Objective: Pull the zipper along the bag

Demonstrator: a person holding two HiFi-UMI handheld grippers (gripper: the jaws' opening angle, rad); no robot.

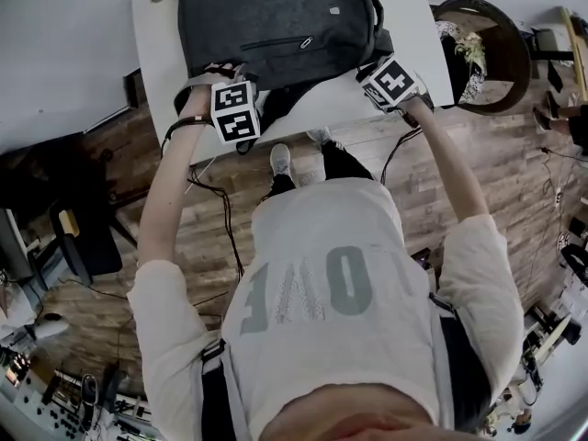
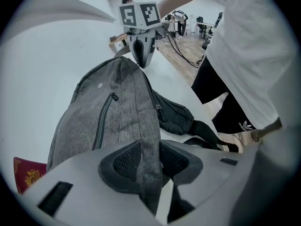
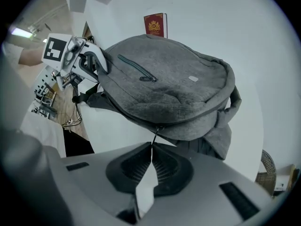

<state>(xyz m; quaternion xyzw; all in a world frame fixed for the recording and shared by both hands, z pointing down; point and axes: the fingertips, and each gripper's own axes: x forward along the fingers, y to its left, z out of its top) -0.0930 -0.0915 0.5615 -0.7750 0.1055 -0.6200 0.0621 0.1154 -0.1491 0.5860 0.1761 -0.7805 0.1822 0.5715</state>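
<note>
White surface [image 1: 404, 26], w/ wood floor [image 1: 514, 182] past its near edge, is seen from above. Grey bag [image 3: 174, 88] is laid flat on it, front side up, stretched btw. the two sets of fingers. Nothing of its contents can be seen. Front-pocket zip [image 3: 136, 69] looks closed, w/ its tab lying on the fabric.

L gripper [image 2: 149, 161]: its fingers [image 2: 127, 161] are pinched on a raised fold of the bag's grey fabric, which runs straight up btw. the pads.

R gripper [image 3: 151, 161]: its fingers [image 3: 136, 166] are pressed together on the thin zipper pull [image 3: 154, 138]. The pull is drawn taut from the slider at the bag's edge seam, directly ahead of the pads.

Dark strap [image 2: 176, 117] is bunched on the surface just right of the L fingers' line, beside the bag. Red booklet [image 3: 155, 25] is seen past the bag's far side from the R fingers, and low to the left of the L fingers. Whether it touches the bag can't be told.

Edges/room: the surface's near edge lies close behind both grippers. Bare white surface is left open to the left of the L fingers and to the right of the R fingers.

Arms: both are held out fwd., nearly straight, forearms bare below white sleeves, w/ a dark band on the left wrist [image 1: 186, 122]. The grippers are pointed at each other from opposite ends of the bag's near side.
</note>
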